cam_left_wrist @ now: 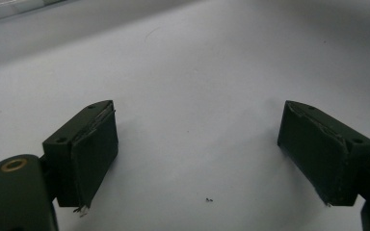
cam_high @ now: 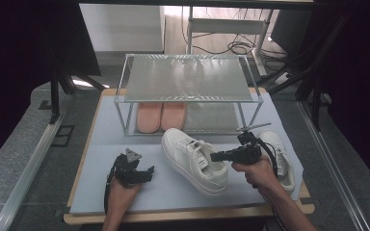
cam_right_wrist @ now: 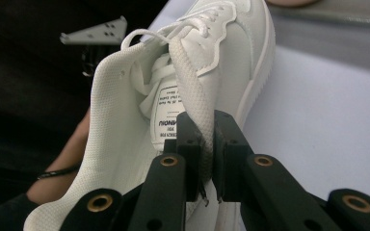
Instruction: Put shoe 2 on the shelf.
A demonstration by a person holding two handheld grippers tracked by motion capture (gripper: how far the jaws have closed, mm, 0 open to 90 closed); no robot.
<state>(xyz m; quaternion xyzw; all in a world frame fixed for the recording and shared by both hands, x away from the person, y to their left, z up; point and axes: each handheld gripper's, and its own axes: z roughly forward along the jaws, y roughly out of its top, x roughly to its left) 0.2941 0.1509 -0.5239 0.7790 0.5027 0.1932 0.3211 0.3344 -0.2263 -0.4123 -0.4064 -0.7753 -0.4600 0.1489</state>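
A white sneaker (cam_high: 192, 159) lies in the middle of the pale mat, toe toward the rack. My right gripper (cam_high: 215, 156) is shut on the side of its collar; in the right gripper view the jaws pinch the white collar edge (cam_right_wrist: 200, 115) of the sneaker (cam_right_wrist: 221, 43). A second white sneaker (cam_high: 280, 156) lies to the right, behind my right hand. My left gripper (cam_high: 147, 173) rests low on the mat at the front left. Its jaws stand wide apart with nothing between them (cam_left_wrist: 197, 149), over bare mat.
A two-level metal rack (cam_high: 188, 77) stands at the back of the table, with a pair of pink slippers (cam_high: 161, 116) on its lower shelf, left side. The right part of that lower shelf (cam_high: 212, 118) is bare. The wooden table edge (cam_high: 188, 214) runs along the front.
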